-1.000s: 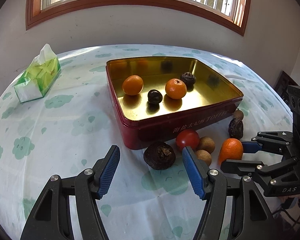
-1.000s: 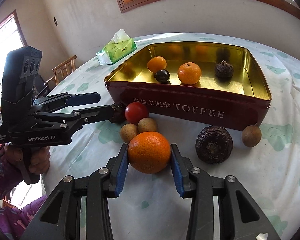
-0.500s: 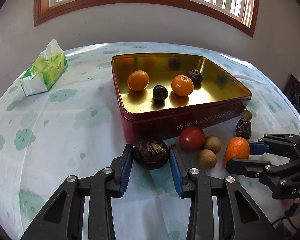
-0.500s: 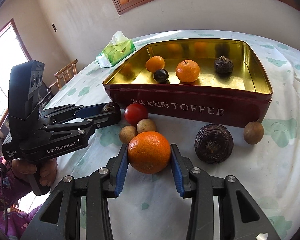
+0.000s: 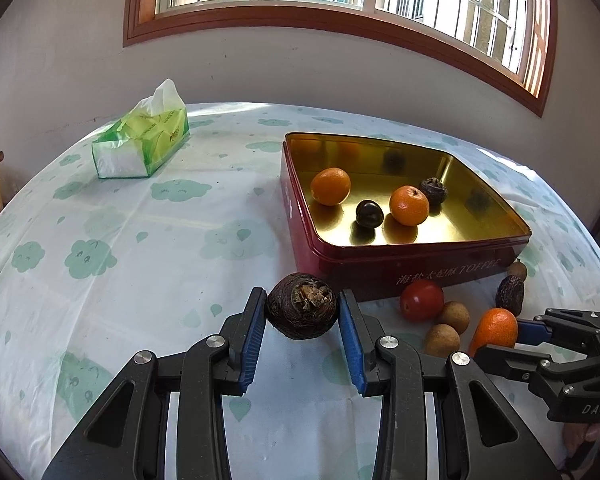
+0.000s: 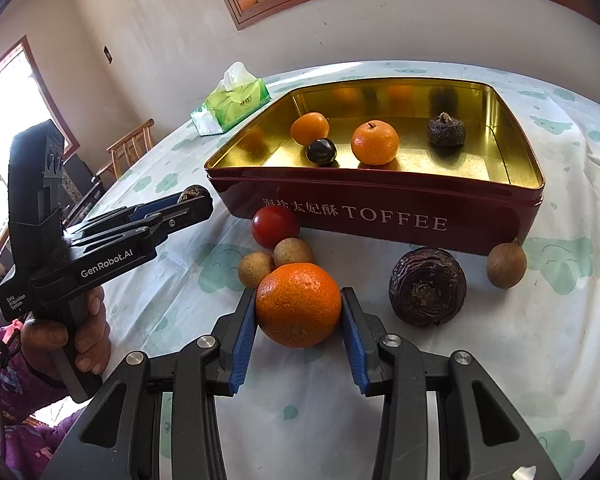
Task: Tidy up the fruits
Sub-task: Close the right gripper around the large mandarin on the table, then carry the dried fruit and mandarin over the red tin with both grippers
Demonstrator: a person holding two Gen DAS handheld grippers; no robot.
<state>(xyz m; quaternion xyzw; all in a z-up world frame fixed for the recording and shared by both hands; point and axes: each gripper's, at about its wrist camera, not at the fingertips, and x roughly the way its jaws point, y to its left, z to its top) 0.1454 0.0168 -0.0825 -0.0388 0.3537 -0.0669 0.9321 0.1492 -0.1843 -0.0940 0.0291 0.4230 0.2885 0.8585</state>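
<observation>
- Toffee tin [image 6: 380,216], red outside, gold inside, open on the surface [image 5: 140,240]: four fruits already inside, two oranges and two dark ones.
- Orange [image 6: 298,304], dimpled and glossy, clamped by the right hand-held gripper [image 6: 298,320] near the tin's front wall.
- Dark wrinkled fruit [image 5: 302,306], pinched in the left hand-held gripper [image 5: 302,320], seemingly raised.
- Loose remainder: wrinkled fruit [image 6: 427,286], tomato [image 6: 274,226], three longans.

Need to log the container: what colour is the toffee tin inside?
Shiny gold inside the toffee tin, dark red outside; clearest in the right wrist view.
</observation>
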